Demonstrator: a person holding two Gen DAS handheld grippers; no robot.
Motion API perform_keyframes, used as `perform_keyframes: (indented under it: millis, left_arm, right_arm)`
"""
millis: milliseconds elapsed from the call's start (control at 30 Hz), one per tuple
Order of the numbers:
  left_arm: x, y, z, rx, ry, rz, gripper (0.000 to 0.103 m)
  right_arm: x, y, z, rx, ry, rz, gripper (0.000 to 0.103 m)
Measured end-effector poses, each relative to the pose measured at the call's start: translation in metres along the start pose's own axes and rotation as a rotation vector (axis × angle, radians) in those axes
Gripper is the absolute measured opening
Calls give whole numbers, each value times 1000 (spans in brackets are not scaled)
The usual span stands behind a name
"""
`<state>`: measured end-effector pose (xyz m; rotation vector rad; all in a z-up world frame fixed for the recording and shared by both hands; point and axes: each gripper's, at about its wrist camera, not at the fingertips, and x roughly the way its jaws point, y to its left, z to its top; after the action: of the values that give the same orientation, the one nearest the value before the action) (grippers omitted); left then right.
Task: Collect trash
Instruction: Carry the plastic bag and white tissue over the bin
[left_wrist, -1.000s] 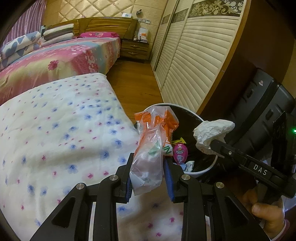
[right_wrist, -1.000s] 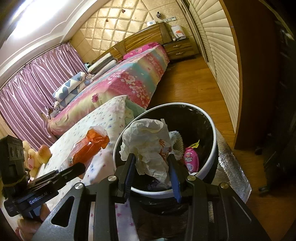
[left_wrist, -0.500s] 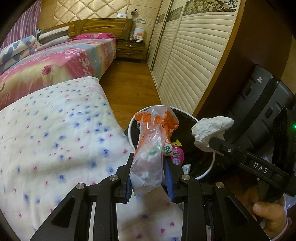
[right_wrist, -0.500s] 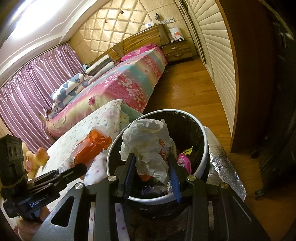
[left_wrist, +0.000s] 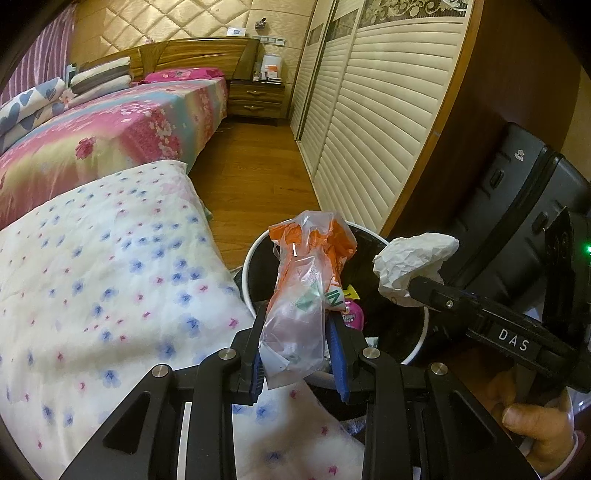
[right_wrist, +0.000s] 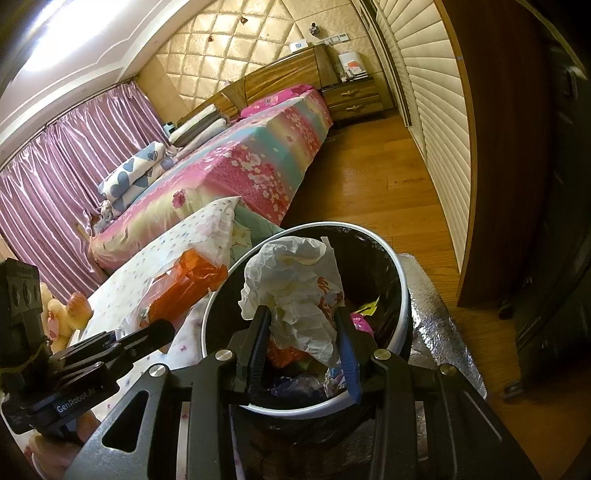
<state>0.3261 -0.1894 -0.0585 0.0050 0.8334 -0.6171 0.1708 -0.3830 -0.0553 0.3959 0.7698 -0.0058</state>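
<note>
- Trash bin with a white rim and black liner stands on the wooden floor, just beside the corner of the bedding with blue and pink flowers.
- Left tool is closed on a clear plastic bag with orange printing; the bag stands upright between the blue pads and rises in front of the bin's near rim.
- In the right wrist view that same plastic bag is held just outside the bin's rim, over the edge of the flowered bedding.
- Right tool is clamped on a crumpled white paper wad, which hangs directly over the bin's opening.
- From the left wrist view the paper wad sits at the tip of the right tool, above the far side of the bin from the bedding.
- Inside the bin lie a pink packet, a yellow scrap and other mixed wrappers.
- Black suitcase stands behind the bin, against the dark wooden panel.
- Louvred wardrobe doors run along the floor beyond the bin.
- Bed with a pink floral cover lies farther from the bin, past the flowered bedding, with purple curtains behind it.
</note>
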Motion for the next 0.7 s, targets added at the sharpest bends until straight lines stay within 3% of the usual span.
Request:
perform_keyframes:
  millis: [700]
  left_arm:
    - [13, -11, 9, 13, 27, 0, 28]
  right_arm:
    - [15, -9, 9, -1, 27, -10, 36]
